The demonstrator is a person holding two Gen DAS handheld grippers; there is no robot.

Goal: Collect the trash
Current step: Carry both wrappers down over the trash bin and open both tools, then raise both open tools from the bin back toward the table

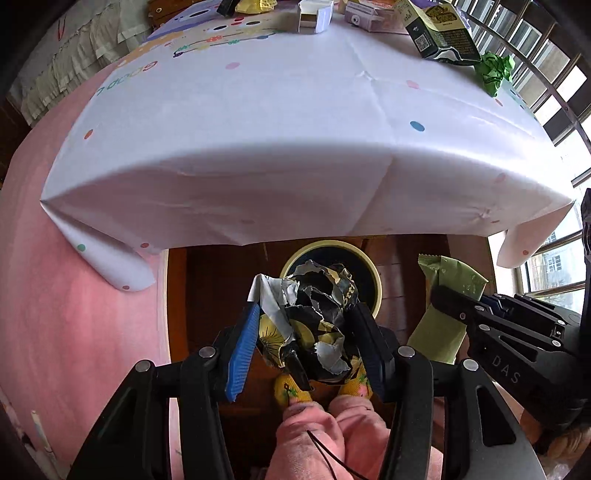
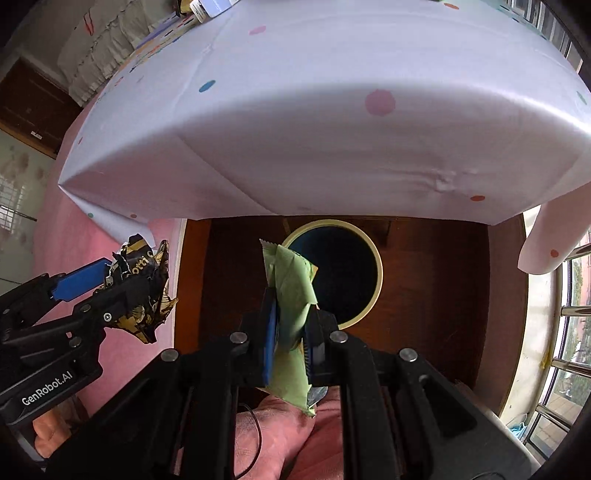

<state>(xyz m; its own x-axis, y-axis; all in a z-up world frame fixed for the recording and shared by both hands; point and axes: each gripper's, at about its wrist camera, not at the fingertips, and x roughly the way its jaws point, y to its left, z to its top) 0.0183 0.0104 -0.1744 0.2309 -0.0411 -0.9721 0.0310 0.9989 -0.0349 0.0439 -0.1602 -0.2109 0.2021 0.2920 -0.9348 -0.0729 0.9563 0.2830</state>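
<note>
My left gripper (image 1: 306, 310) is shut on a crumpled black, gold and silver wrapper (image 1: 317, 325), held right above a round dark bin with a pale yellow rim (image 1: 378, 288) on the wooden floor. To its right, my right gripper (image 1: 454, 302) is shut on a flat green snack wrapper (image 1: 443, 317). In the right wrist view the green wrapper (image 2: 291, 291) stands upright in the right gripper (image 2: 293, 306), overlapping the bin's left rim (image 2: 380, 273). The left gripper (image 2: 118, 280) with the black-gold wrapper (image 2: 144, 291) hangs at the left, off to the side of the bin.
A table under a white dotted cloth (image 1: 280, 140) overhangs the bin. At its far edge lie a yellow-black carton (image 1: 439, 33), small boxes (image 1: 314, 16) and a crumpled green paper (image 1: 493, 70). Pink bedding (image 1: 74, 295) is left, a window right, and a person's pink trouser legs (image 1: 321, 428) below.
</note>
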